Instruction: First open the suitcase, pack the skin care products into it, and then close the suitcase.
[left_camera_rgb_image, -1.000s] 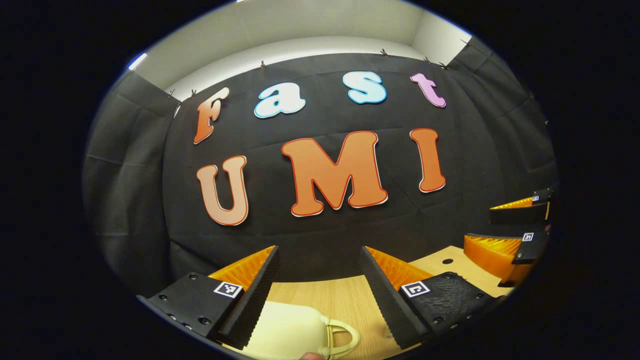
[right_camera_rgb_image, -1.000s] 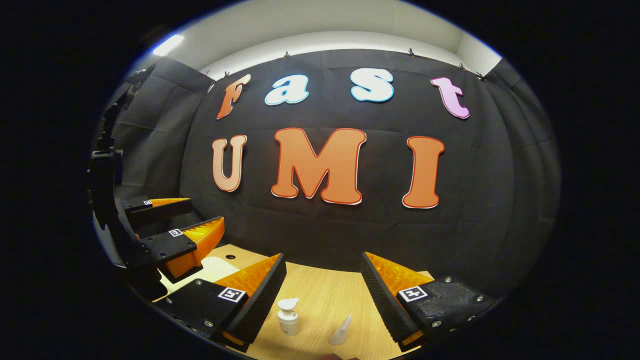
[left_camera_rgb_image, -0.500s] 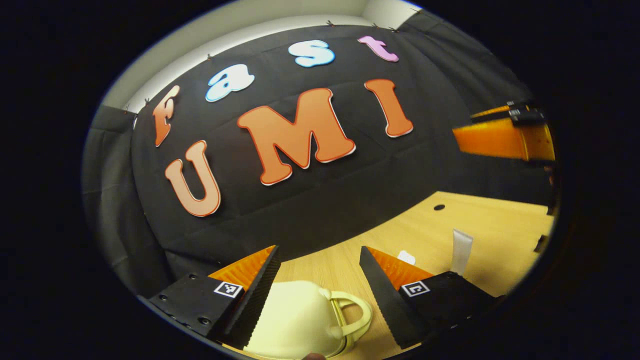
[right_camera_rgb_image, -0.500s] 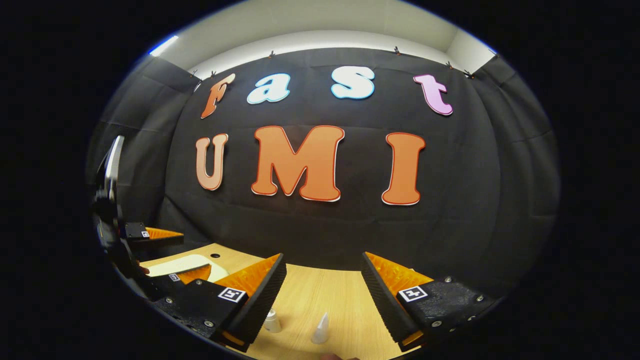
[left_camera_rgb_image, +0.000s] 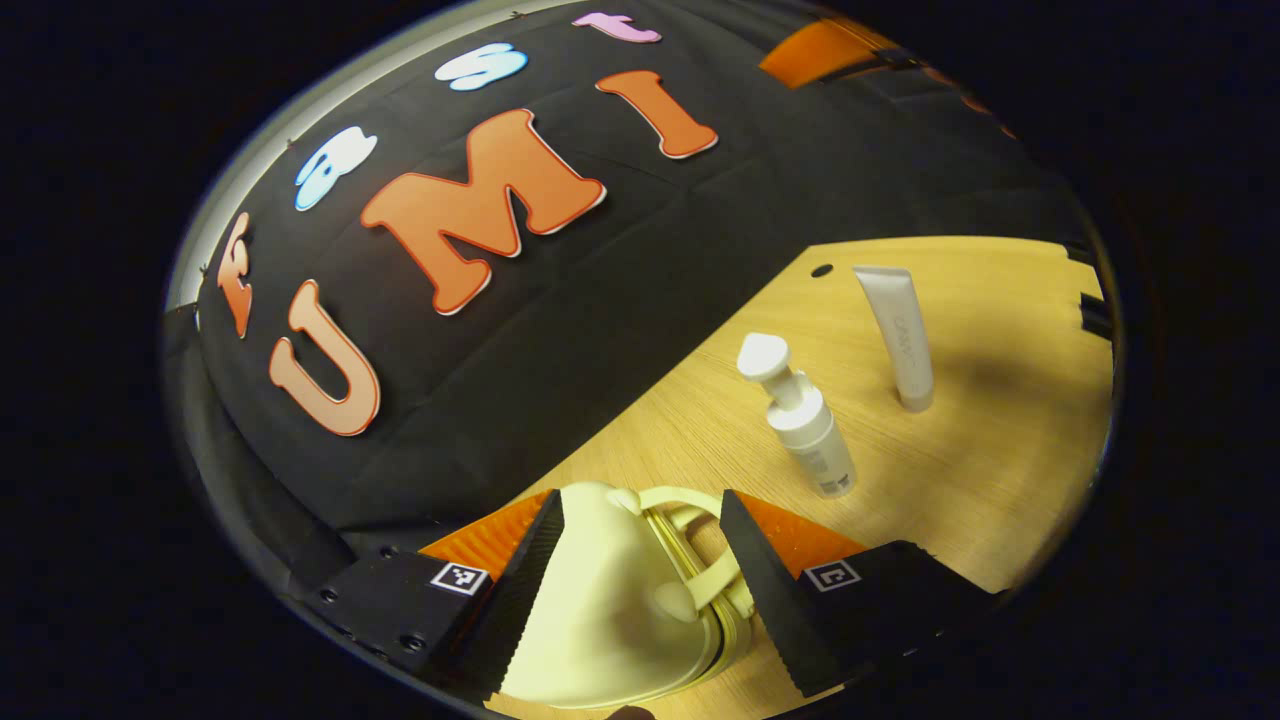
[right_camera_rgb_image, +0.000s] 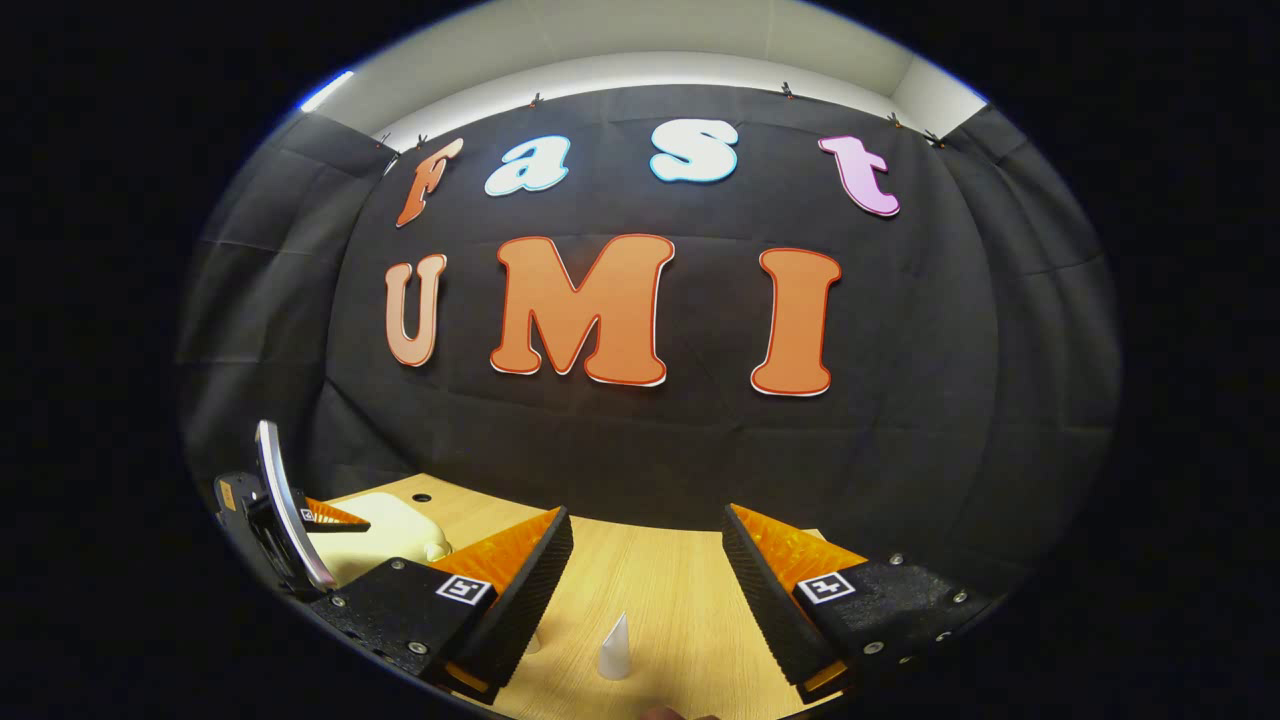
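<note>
Wooden tabletop (left_camera_rgb_image: 980, 470) in a booth, black cloth wall behind. A small cream hard-shell suitcase (left_camera_rgb_image: 610, 610) lies closed at the near edge in the left gripper view, its loop handle (left_camera_rgb_image: 700, 560) pointing toward the far side. The left gripper (left_camera_rgb_image: 640, 580) straddles it, fingers apart on either flank; whether either finger touches the shell cannot be told. Just beyond stand a white pump bottle (left_camera_rgb_image: 805, 425) and a white squeeze tube (left_camera_rgb_image: 900, 335) on its cap, near each other, both upright.

Right gripper (right_camera_rgb_image: 645, 590) hangs over the table with fingers wide apart, nothing between them. Below it a white pointed tip (right_camera_rgb_image: 613, 650) pokes up, probably the tube seen end-on.

Handling, as judgement: the shell looks rigid, smooth and light, likely to slide if pushed sideways; best taken at the handle or the lid's edge by the seam, with the base steadied. Bottle and tube look light and tippy; grip mid-body. The tube is probably soft, so squeeze gently.

Hidden: the suitcase's near end is cut off; latch or zipper is not visible, the hinge side unclear.
</note>
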